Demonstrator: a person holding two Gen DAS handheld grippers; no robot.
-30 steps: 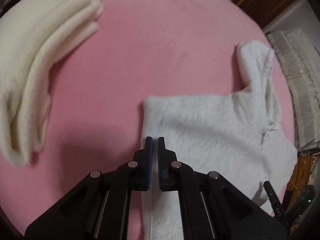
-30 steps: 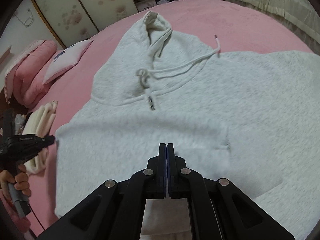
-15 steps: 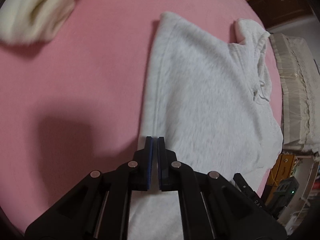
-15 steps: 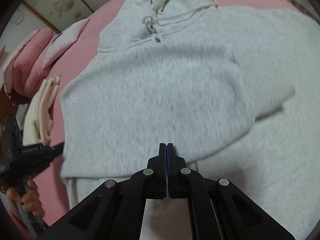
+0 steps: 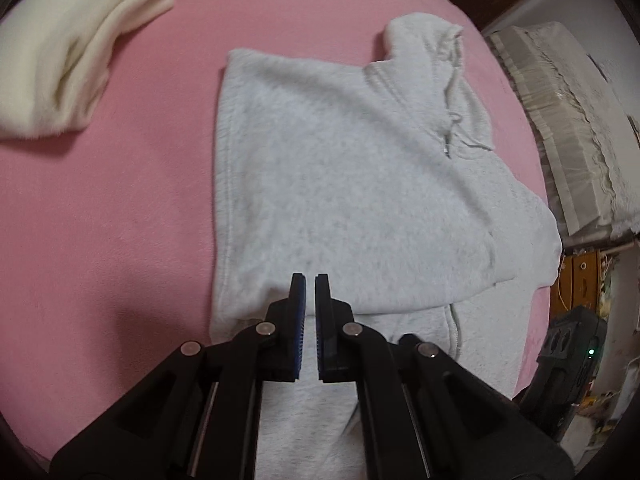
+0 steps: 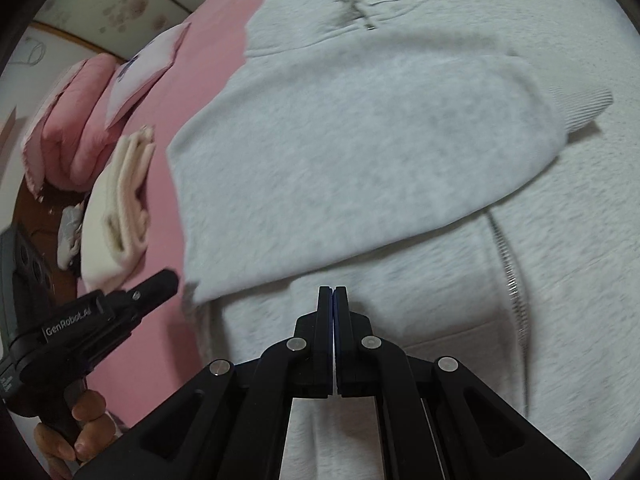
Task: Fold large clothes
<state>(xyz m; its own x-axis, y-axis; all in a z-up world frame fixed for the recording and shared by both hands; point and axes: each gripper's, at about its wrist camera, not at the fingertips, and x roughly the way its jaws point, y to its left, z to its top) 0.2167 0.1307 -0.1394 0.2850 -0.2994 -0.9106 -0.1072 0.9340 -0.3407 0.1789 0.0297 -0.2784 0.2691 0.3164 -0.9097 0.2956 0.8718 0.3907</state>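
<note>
A light grey zip hoodie [image 5: 340, 184] lies flat on the pink bed [image 5: 120, 200], one sleeve folded across its chest, the hood [image 5: 432, 40] at the far end. It also fills the right wrist view [image 6: 360, 140], with the sleeve cuff [image 6: 580, 108] at the right. My left gripper [image 5: 310, 280] is over the hoodie's lower part, jaws nearly closed with a thin gap, nothing between them. My right gripper [image 6: 333, 290] is shut and empty above the lower front near the zipper [image 6: 508, 264]. The left gripper [image 6: 158, 282] also shows at the hoodie's left edge.
A folded cream garment [image 5: 68, 52] lies on the bed at the far left, also in the right wrist view [image 6: 116, 204]. Pink pillows [image 6: 76, 132] and a white cushion [image 6: 144, 68] sit beyond it. A beige bed valance [image 5: 560, 120] and wooden furniture [image 5: 580, 280] are at the right.
Both grippers have pulled back toward the hoodie's hem end. The sleeve now lies folded across the chest. Both grippers stay closed and empty.
</note>
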